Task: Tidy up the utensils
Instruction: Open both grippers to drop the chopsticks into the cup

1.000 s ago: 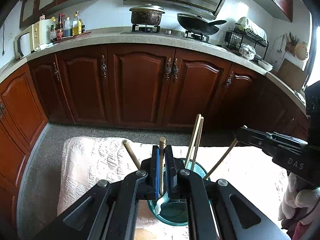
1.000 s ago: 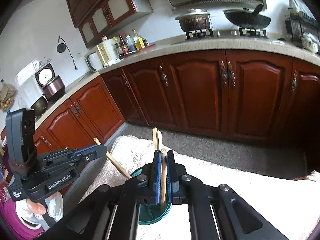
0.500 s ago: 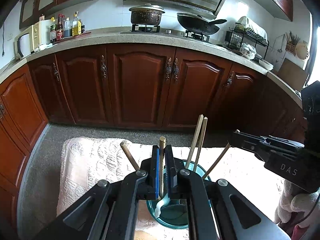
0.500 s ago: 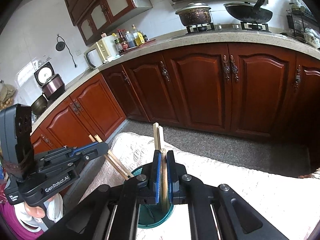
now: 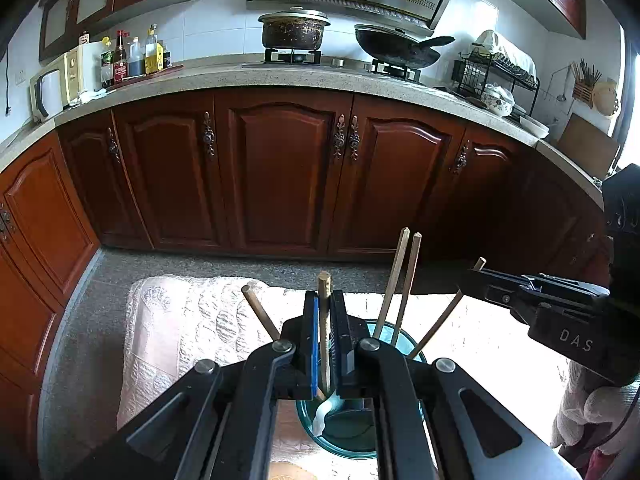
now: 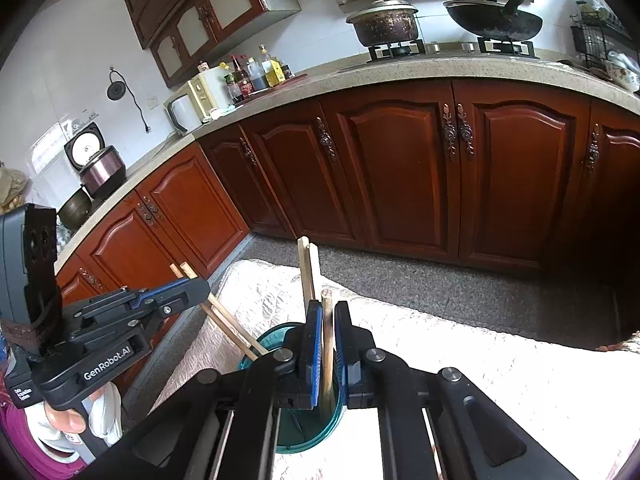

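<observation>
A teal cup (image 5: 396, 344) stands on a white patterned cloth (image 5: 192, 320) and holds several wooden chopsticks (image 5: 394, 284) and a white spoon (image 5: 326, 412). My left gripper (image 5: 325, 312) is shut on one chopstick (image 5: 324, 284), upright over the cup. My right gripper (image 6: 327, 320) is shut on another chopstick (image 6: 327, 308), its lower end inside the cup (image 6: 276, 336). Each gripper shows in the other's view: the right gripper (image 5: 476, 280) at the right, the left gripper (image 6: 200, 288) at the left.
Dark red kitchen cabinets (image 5: 280, 168) run behind the table under a stone counter (image 5: 224, 80) with a pot (image 5: 294, 32), a wok (image 5: 392, 48), bottles and a dish rack. Grey floor (image 5: 68, 344) lies between table and cabinets.
Both grippers have lowered a little with their chopsticks toward the cup. The right gripper has shifted slightly left in the left wrist view.
</observation>
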Demonstrator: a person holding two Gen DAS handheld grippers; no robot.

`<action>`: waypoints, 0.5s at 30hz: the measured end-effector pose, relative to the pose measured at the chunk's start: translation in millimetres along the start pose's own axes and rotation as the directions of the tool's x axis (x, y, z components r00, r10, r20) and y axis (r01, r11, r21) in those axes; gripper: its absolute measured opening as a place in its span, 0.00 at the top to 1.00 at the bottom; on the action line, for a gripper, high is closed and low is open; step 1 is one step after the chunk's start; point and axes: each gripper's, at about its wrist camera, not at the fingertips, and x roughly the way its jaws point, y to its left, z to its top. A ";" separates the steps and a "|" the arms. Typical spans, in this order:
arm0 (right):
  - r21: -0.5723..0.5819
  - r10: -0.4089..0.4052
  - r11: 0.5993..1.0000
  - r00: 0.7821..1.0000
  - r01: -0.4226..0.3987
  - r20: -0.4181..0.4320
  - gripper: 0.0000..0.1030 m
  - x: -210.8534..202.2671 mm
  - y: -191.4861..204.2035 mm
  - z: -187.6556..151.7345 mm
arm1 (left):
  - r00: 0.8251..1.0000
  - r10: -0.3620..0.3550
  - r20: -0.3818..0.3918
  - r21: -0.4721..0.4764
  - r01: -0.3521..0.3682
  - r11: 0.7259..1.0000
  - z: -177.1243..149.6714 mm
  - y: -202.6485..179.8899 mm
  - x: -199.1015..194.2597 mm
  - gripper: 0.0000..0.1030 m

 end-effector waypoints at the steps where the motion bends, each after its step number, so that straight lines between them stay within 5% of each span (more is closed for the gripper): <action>1: 0.001 0.000 1.000 1.000 0.000 0.002 0.90 -0.5 -0.2 -0.2 | 1.000 0.000 -0.001 -0.001 0.000 1.000 0.0 0.0 0.1 0.95; 15: 0.034 -0.004 0.999 1.000 0.004 0.009 0.82 -6.1 -6.4 -4.0 | 1.000 0.012 -0.014 -0.008 -0.012 1.000 -1.2 1.6 3.5 0.95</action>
